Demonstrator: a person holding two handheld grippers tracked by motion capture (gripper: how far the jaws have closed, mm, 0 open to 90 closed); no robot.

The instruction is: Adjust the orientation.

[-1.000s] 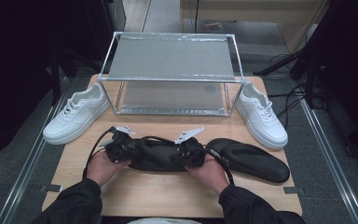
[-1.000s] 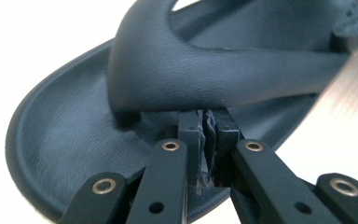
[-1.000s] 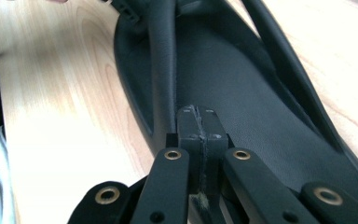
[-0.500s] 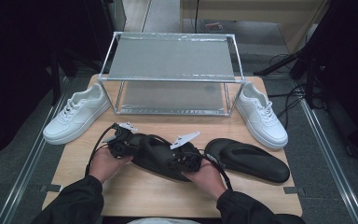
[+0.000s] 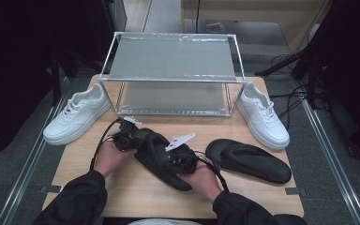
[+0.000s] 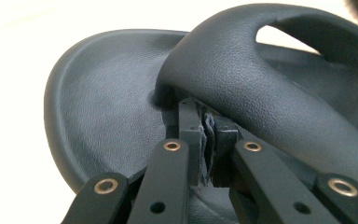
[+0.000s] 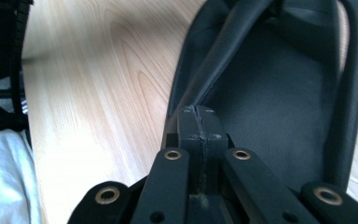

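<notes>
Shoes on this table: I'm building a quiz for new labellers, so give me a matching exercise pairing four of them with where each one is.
Things:
1. left white sneaker
2. right white sneaker
3. held black sandal
4. other black sandal

Places:
A. lying flat on the table, right of the hands
B. beside the rack's right end
C. between the two grippers
D. beside the rack's left end

Pairs: 1-D, 2-B, 3-C, 4-A
</notes>
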